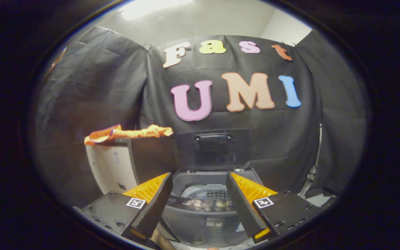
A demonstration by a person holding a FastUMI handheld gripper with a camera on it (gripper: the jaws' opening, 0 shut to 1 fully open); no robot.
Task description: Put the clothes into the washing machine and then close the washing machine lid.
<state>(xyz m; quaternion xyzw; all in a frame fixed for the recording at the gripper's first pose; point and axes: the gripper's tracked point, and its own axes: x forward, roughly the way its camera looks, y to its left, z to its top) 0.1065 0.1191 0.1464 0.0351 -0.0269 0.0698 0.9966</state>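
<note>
The top-loading washing machine (pixel 203 208) is sitting just ahead of the claw (pixel 198 194), its dark lid (pixel 212 149) standing upright and its perforated drum (pixel 208 198) showing between the fingers; the drum contents are hard to make out. An orange garment (pixel 127 133) is lying crumpled on a white cabinet (pixel 111 170) beside the machine. The claw is hanging released, grasping nothing.

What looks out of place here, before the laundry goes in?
An orange garment lies draped over the top of a white cabinet beside the washing machine, not in its drum. The lid stands up. The gripper is open, holding nothing.
</note>
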